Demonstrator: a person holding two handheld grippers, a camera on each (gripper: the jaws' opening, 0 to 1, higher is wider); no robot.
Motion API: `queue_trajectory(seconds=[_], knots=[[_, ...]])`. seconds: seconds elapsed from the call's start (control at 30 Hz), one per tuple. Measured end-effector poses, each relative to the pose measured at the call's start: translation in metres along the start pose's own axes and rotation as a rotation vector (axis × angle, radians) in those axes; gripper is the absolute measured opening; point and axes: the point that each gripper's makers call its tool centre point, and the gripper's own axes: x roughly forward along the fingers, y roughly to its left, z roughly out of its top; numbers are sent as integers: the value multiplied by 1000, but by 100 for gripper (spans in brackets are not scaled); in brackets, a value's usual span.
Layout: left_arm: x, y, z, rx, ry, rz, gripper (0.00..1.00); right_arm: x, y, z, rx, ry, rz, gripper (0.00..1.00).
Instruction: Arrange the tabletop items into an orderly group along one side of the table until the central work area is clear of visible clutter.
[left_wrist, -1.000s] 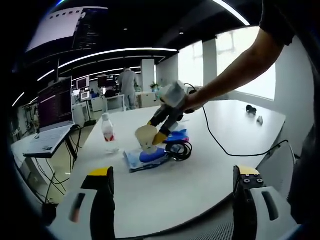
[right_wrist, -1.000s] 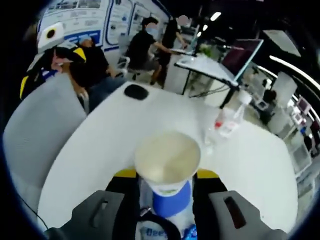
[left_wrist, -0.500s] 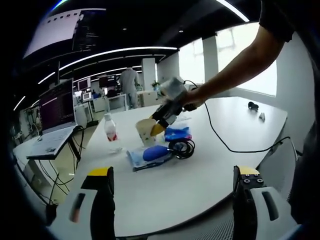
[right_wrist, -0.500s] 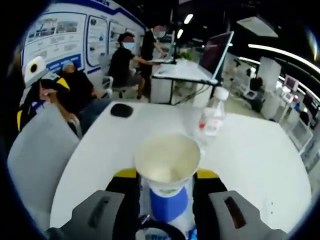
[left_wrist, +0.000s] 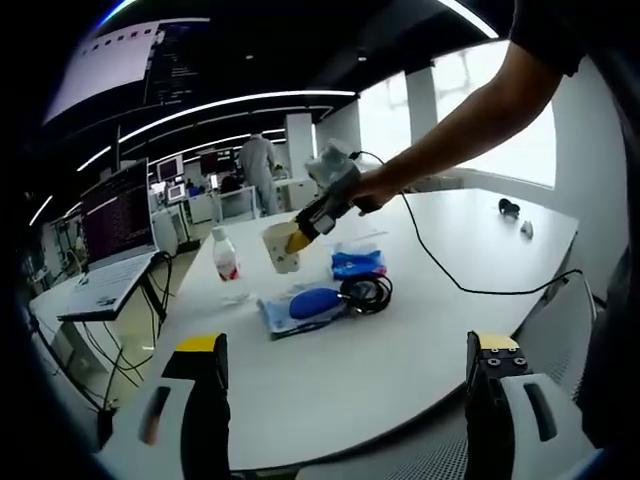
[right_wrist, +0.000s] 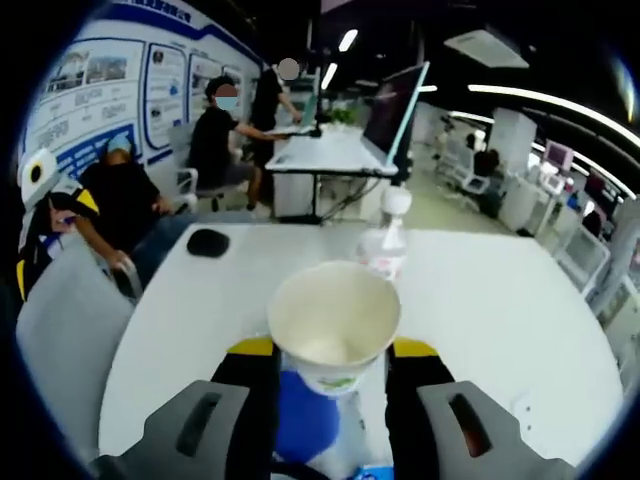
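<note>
Open-plan office, desks with monitors (right_wrist: 393, 98), wall posters (right_wrist: 165, 82), seated people (right_wrist: 216, 130)

Water bottle (right_wrist: 383, 240) just ahead of the cup (right_wrist: 334, 325); bare tabletop (right_wrist: 500, 310) either side

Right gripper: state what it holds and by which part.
The right gripper holds a paper cup, clamped by its side wall below the rim, lifted off the table. The left gripper is open and holds nothing.

- Long ceiling strip lights (left_wrist: 230, 102) and a bright window (left_wrist: 470, 110) light the room; the window is washed out.
- The white worktop (left_wrist: 430, 330) glares softly, with faint shadows.
- Fisheye bending curves lines near the edges.
- Right gripper view: the far background is soft, and the near cup (right_wrist: 333, 325) slightly blurred.
</note>
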Motion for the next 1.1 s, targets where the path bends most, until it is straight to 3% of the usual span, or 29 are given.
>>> queue_trajectory(seconds=[0.13, 0.23, 0.37, 0.47, 0.6, 0.8, 1.1], knots=[[0, 3, -1, -2, 6, 9, 99, 9, -10, 8, 62, -10, -53, 37], [-1, 5, -1, -5, 6, 15, 99, 21, -26, 3, 97, 29, -119, 37], [-2, 7, -2, -8, 17, 25, 99, 36, -35, 2, 164, 24, -157, 37], [-2, 8, -2, -13, 22, 29, 99, 44, -30, 2, 177, 34, -161, 37], [-2, 11, -1, -17, 22, 33, 99, 60, -39, -3, 193, 53, -175, 37], [-2, 15, -4, -28, 25, 40, 99, 66, -51, 0, 233, 54, -200, 37], [1, 9, -7, -26, 41, 19, 99, 75, -64, -20, 223, 86, -180, 37]])
